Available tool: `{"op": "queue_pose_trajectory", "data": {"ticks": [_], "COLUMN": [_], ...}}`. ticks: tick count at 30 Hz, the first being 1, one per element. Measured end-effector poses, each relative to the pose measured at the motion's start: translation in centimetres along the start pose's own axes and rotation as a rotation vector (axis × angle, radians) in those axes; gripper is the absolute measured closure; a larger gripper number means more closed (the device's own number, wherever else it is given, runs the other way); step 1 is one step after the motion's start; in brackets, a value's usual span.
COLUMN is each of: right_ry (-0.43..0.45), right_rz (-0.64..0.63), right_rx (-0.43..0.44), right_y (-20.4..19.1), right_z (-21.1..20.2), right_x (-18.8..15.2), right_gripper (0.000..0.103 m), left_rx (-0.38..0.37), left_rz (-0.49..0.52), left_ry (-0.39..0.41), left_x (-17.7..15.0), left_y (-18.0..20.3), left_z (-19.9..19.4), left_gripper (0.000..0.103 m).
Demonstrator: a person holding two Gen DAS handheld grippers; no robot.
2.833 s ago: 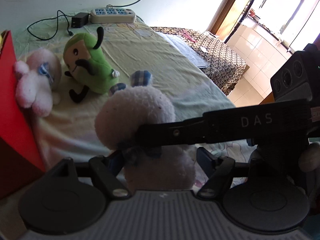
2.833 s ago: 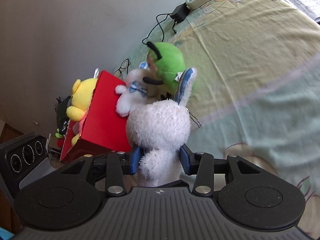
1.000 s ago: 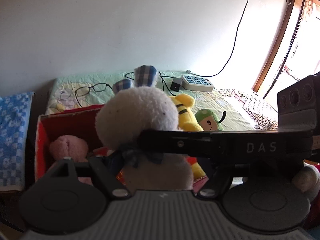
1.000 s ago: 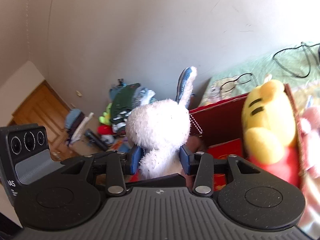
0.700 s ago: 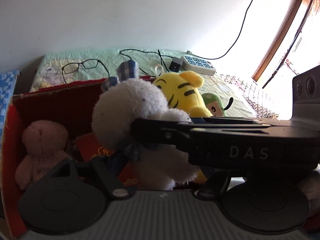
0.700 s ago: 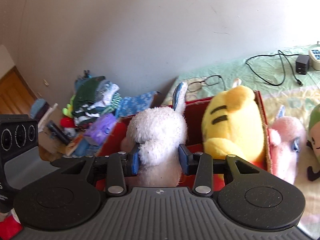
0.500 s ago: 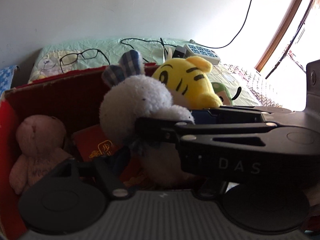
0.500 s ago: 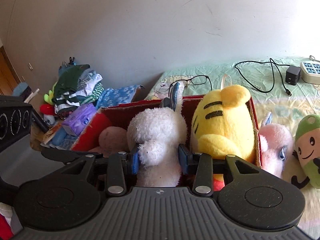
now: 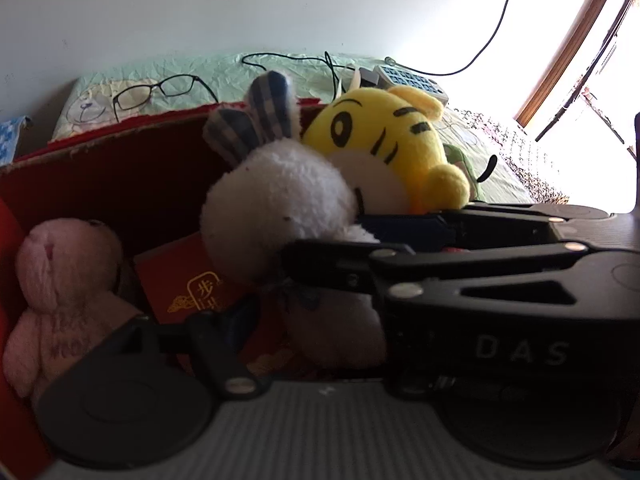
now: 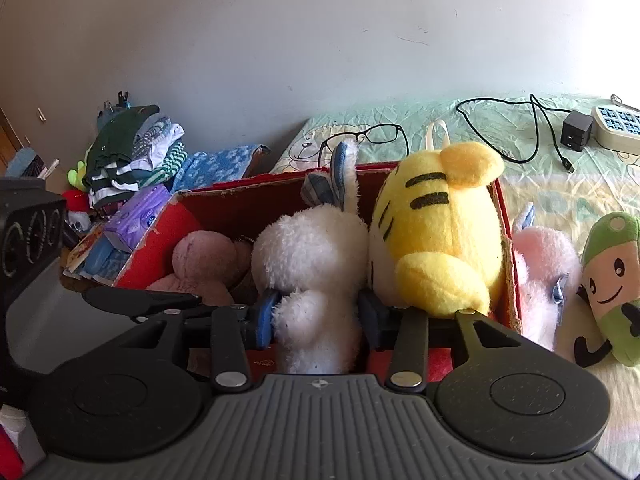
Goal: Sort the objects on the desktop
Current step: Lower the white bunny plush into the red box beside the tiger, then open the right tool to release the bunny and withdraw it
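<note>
Right wrist view | right claw (image 10: 316, 316) clamped on white rabbit plush (image 10: 310, 256) | rabbit inside red box (image 10: 240, 196), between pink bear (image 10: 200, 256) and yellow tiger (image 10: 436, 224) | left claw (image 9: 280, 320): state unclear, right claw blocks view.

White plush rabbit (image 10: 316, 264) w/ blue-checked ears sits upright inside the red box (image 10: 256, 196), mid-box – yellow tiger plush (image 10: 436, 236) pressed against its side, pink bear (image 10: 204, 260) slumped at the box's other end. Outside the box, a pale pink plush (image 10: 544, 264) leans on the wall nearest the tiger, & a green plush (image 10: 612, 284) w/ a smiling face lies just beyond it.
</note>
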State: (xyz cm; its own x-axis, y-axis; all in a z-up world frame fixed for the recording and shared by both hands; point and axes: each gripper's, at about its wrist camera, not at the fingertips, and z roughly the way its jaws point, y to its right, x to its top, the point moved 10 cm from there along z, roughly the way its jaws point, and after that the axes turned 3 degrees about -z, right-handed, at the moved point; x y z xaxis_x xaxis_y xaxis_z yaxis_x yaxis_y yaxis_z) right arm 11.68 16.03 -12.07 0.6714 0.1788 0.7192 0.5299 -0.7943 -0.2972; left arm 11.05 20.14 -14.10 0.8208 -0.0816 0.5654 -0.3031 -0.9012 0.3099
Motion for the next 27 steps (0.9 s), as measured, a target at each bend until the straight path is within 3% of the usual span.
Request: {"op": "queue_pose_trajectory", "data": {"ticks": [6, 9, 11, 12, 14, 21, 27], "right_ry": [0.116, 0.175, 0.186, 0.177, 0.147, 0.034, 0.021], "right_rz": [0.063, 0.036, 0.017, 0.005, -0.011, -0.06, -0.081], "right_rx": [0.064, 0.076, 0.078, 0.071, 0.044, -0.05, -0.071], "right_y": [0.2, -0.4, -0.6, -0.6, -0.2, 0.3, 0.5], "right_z": [-1.5, -1.3, -0.9, -0.5, 0.4, 2.3, 2.4], "right_x": [1.7, 2.4, 2.7, 2.6, 2.6, 2.2, 1.9], "right_gripper": [0.056, 0.063, 0.073, 0.077, 0.094, 0.096, 0.096], "left_rx": [-0.015, -0.022, -0.018, -0.015, -0.012, -0.018, -0.028], "left_rz": [0.003, -0.005, 0.005, 0.009, 0.011, -0.003, -0.024], "left_ry": [-0.006, -0.012, -0.013, -0.016, -0.03, -0.078, -0.078], "left_x": [0.3, 0.4, 0.4, 0.5, 0.6, 1.0, 1.1], "left_y": [0.2, 0.1, 0.3, 0.3, 0.3, 0.2, 0.0], "left_z": [0.4, 0.5, 0.5, 0.6, 0.8, 1.6, 2.0], "left_gripper": [0.031, 0.031, 0.031, 0.031, 0.031, 0.029, 0.027]}}
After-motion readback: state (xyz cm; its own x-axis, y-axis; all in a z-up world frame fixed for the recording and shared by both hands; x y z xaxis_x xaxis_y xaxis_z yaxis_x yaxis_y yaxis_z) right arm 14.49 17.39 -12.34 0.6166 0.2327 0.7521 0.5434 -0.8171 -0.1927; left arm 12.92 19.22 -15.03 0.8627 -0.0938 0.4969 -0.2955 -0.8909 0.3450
